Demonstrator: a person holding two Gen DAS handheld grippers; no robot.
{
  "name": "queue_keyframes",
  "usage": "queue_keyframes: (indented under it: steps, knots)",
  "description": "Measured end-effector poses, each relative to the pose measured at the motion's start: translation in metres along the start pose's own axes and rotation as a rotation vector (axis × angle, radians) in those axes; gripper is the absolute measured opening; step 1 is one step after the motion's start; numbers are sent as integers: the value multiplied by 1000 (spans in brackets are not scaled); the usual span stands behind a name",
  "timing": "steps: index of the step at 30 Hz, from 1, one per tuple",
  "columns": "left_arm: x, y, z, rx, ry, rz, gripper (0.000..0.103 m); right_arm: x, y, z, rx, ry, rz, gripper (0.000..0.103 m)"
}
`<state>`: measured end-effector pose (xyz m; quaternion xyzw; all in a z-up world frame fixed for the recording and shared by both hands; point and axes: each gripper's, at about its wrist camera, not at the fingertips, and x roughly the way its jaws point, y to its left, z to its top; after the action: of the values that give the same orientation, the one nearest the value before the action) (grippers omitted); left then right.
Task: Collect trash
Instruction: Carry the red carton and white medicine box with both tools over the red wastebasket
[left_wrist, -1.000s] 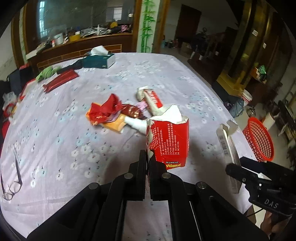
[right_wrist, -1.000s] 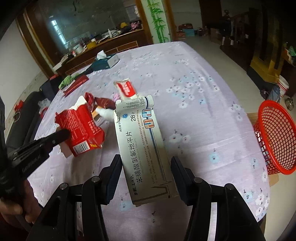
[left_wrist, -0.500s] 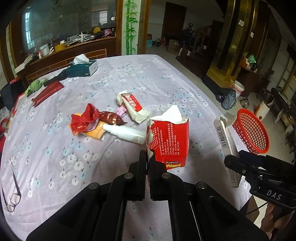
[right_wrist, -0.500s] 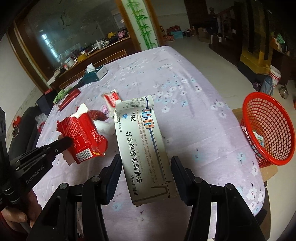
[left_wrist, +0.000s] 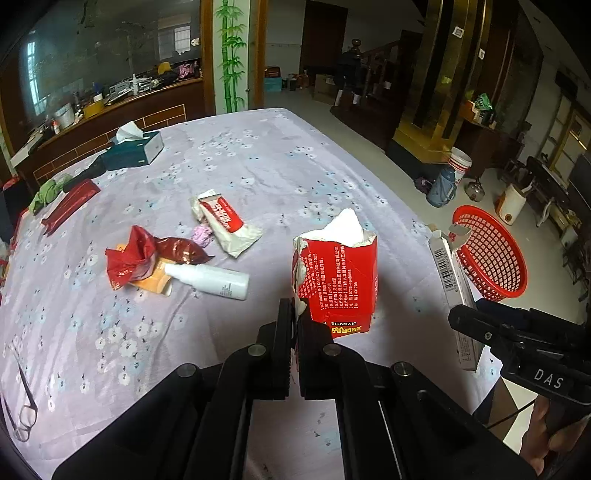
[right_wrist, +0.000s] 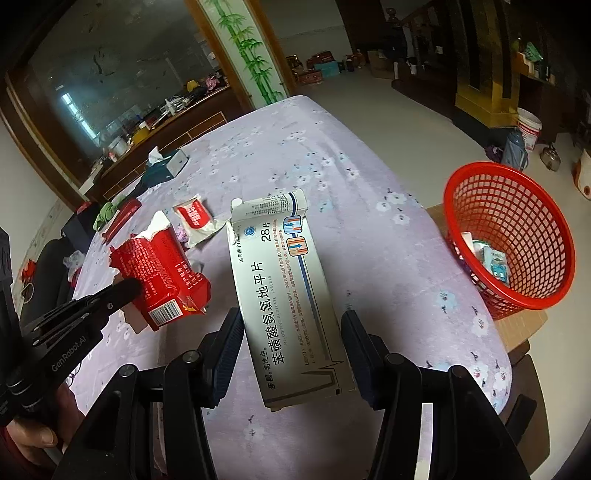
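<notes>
The left gripper pinches a flap of a torn red carton, jaws nearly closed, holding it above the flowered tablecloth. The right gripper clamps a long white pill box by its flat sides, above the table's edge. Only the right view looks into the red mesh basket, where wrappers lie. The left view alone shows a white bottle and crumpled red wrappers.
</notes>
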<state>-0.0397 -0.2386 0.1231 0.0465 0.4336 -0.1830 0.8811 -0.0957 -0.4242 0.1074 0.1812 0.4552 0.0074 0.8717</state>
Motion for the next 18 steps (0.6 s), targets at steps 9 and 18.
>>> queue_keyframes:
  steps: [9,18]
  knots:
    - [3,-18,5,30,3,-16,2,-7,-16,2,31,-8,-6,58]
    - [8,-44,10,72,9,-36,2,-18,-42,-2,86,-17,-19,58]
